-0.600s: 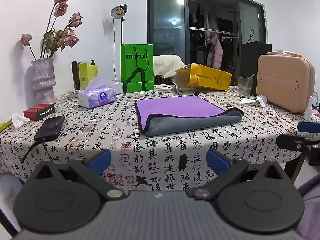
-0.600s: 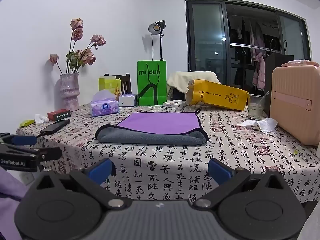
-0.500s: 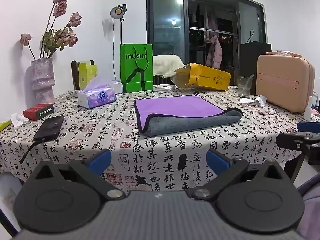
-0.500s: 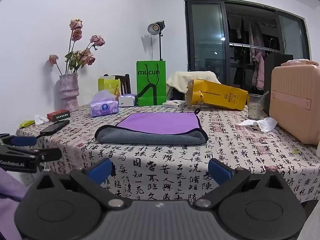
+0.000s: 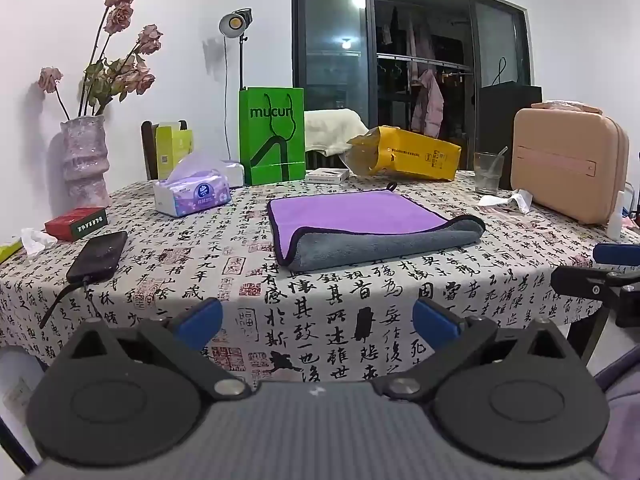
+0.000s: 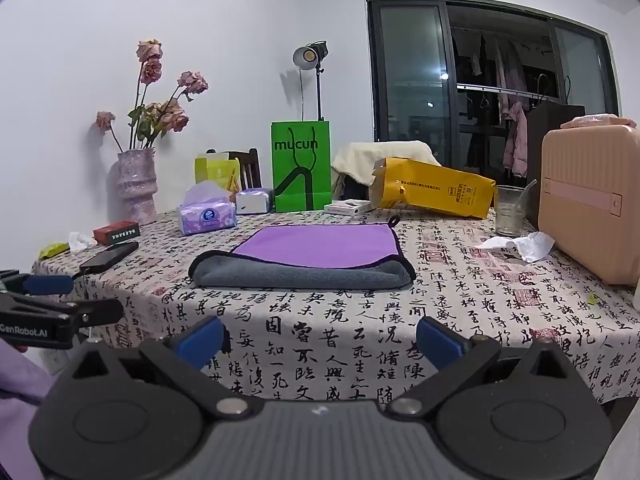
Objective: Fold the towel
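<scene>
A purple and grey towel [image 5: 360, 224] lies folded on the table, purple face up, with a rolled grey fold along its near edge; it also shows in the right wrist view [image 6: 316, 252]. My left gripper [image 5: 318, 320] is open and empty, held off the table's near edge, well short of the towel. My right gripper [image 6: 320, 338] is open and empty, also back from the table's edge. Each gripper shows at the side of the other's view, the right one [image 5: 592, 276] and the left one [image 6: 52, 312].
The table [image 5: 360, 300] has a calligraphy-print cloth. On it are a phone [image 5: 98, 256], a red box [image 5: 76, 223], a tissue pack [image 5: 194, 196], a vase [image 5: 85, 160], a green bag [image 5: 272, 136], a yellow bag [image 5: 404, 154], a glass [image 5: 488, 172] and a pink case [image 5: 568, 164].
</scene>
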{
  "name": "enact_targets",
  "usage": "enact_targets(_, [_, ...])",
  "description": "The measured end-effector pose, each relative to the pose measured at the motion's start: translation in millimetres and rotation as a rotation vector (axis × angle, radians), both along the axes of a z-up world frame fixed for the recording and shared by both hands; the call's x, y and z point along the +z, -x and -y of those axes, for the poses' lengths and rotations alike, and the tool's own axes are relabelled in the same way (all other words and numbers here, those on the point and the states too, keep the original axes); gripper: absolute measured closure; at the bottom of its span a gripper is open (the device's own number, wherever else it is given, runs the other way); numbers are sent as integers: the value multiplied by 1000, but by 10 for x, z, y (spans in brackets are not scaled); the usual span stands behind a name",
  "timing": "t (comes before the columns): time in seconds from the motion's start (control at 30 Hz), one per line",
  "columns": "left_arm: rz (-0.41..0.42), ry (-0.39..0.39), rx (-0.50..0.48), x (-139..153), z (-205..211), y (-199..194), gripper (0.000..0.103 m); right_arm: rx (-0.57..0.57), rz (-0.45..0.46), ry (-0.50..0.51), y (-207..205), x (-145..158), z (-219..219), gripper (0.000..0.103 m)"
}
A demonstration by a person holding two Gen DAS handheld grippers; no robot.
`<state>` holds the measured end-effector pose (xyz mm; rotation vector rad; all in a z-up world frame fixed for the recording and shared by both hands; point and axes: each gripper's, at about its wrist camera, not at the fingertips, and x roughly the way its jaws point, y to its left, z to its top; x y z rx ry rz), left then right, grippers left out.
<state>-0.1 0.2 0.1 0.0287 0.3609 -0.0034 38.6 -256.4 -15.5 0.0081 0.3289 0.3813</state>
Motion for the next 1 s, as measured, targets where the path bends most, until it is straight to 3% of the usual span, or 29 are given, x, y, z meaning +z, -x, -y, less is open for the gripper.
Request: enact_targets(1.0, [0, -3, -1, 0, 2, -1, 0, -5, -2, -8, -9, -1, 24, 0])
